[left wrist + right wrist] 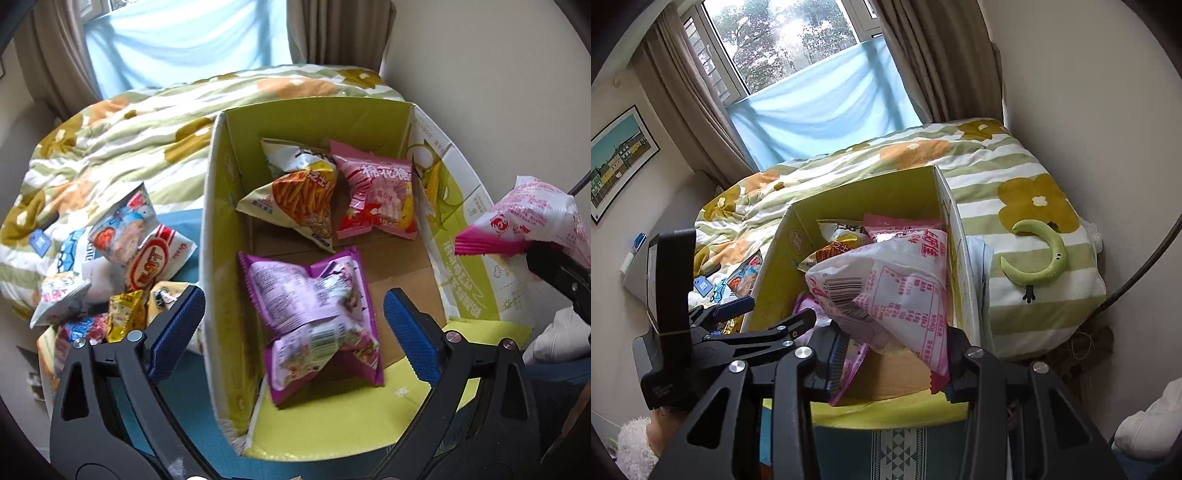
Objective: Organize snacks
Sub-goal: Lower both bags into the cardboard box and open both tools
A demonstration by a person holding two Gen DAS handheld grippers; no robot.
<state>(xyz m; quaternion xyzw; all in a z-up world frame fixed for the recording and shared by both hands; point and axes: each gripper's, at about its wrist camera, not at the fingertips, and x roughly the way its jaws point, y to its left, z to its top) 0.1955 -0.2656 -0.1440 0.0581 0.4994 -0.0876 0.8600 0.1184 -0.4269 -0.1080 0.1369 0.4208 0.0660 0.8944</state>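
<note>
Where packet blocks view, box contents.

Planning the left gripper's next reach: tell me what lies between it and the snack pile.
In the left wrist view, nothing: the open left gripper straddles the box wall, and its left finger already sits beside the snack pile.

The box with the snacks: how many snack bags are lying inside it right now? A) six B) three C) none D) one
B: inside the box lie three bags: the purple bag, the fries bag and the pink marshmallow bag. The white and pink bag is not in yet, since the right hand-held gripper holds it above the box.
</note>
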